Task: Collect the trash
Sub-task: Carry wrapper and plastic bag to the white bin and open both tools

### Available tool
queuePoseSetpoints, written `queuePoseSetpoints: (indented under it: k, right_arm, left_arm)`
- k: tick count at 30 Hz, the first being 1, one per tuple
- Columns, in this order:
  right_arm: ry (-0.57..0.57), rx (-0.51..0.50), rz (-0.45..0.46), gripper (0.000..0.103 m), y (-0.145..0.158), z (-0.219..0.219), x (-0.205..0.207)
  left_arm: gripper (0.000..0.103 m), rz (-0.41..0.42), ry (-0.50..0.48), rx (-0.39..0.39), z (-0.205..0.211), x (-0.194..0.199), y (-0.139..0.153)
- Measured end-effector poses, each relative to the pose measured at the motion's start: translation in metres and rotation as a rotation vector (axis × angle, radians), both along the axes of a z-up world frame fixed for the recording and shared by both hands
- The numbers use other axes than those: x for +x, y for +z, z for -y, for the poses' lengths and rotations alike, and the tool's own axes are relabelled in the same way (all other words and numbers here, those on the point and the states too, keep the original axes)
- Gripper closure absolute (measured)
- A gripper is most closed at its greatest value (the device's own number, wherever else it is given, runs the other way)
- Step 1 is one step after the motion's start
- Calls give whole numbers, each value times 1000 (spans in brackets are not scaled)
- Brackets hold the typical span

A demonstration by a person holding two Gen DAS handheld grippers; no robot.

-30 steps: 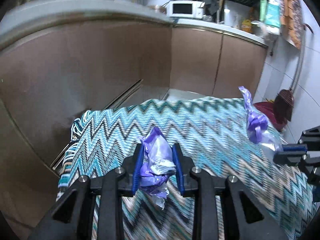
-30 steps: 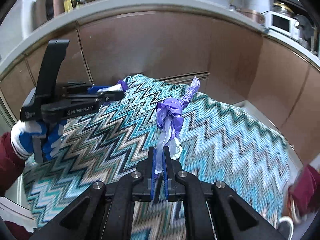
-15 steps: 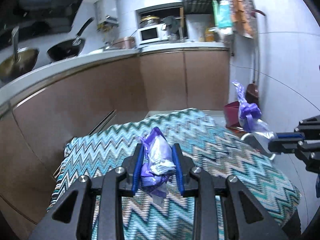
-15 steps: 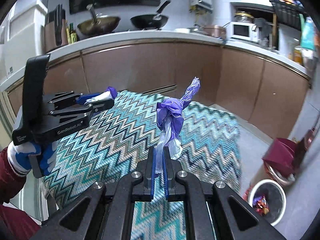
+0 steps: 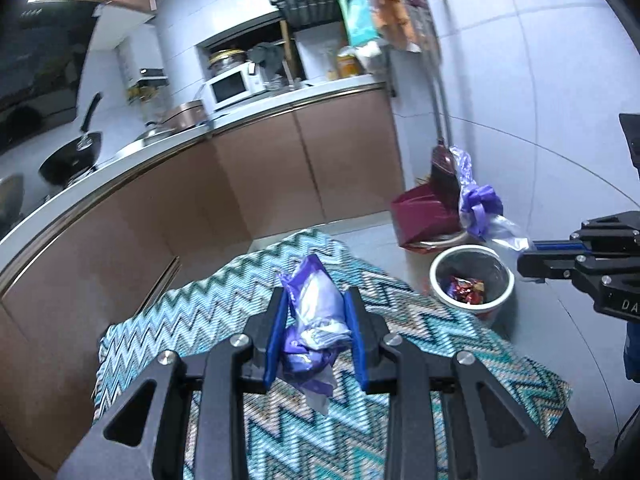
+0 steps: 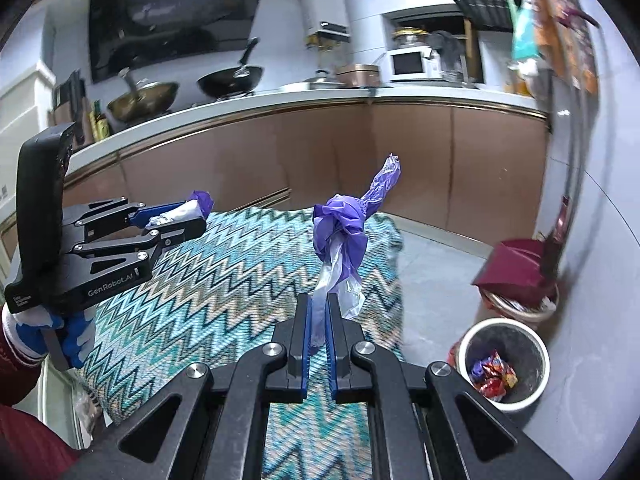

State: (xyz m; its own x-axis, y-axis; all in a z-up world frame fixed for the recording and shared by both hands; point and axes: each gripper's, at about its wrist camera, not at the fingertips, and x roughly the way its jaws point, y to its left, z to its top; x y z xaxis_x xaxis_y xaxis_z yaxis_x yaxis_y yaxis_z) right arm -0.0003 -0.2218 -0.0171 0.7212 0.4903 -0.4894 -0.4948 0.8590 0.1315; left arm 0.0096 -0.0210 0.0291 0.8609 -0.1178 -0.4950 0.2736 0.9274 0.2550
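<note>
Holding trash in both hands: my left tongs (image 5: pixel 315 334) are clamped on a crumpled purple-and-silver foil wrapper (image 5: pixel 314 320), up over the zigzag teal cloth on the table (image 5: pixel 208 312). My right tongs (image 6: pixel 318 334) are pinched on a knotted purple plastic bag (image 6: pixel 344 236), past the table's right edge. A white round bin with wrappers inside (image 6: pixel 502 362) sits on the floor below.

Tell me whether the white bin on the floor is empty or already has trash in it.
Not empty. The white bin stands upright and open-topped, with a few colourful wrappers lying at its bottom; most of its inside is still bare.
</note>
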Motion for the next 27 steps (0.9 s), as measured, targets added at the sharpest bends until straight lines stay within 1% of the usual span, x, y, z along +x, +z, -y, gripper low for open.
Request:
queuePoseSetpoints:
  k: [7,14,16,19,20,24,27]
  right_arm:
    - [-88,63,-30,96,-20,48,11]
    - [-179,87,-74,96,-43,91,34]
    - [-210,94,-96,96,-53,104,44]
    - [-253,101,-138,96,-73,123,64]
    - [-271,103,-157,96,-81,130,72]
    - [-347,122,-238,96,-118,163,110]
    - [-396,129,-289,96,-144,183,137]
  left_arm:
    - [76,-47,-91,53,64,31,-11]
    - [76,-119,-191,73,126,72,-32]
    - [76,-164,-219,65,144,92,-42]
    - [76,-267,-265,30,171,131,-60]
    - [76,-284,-268,27,177,137,-66]
    - [76,-388,-299,11,218,194,-96]
    - [75,-463,-311,-10,245,230,-118]
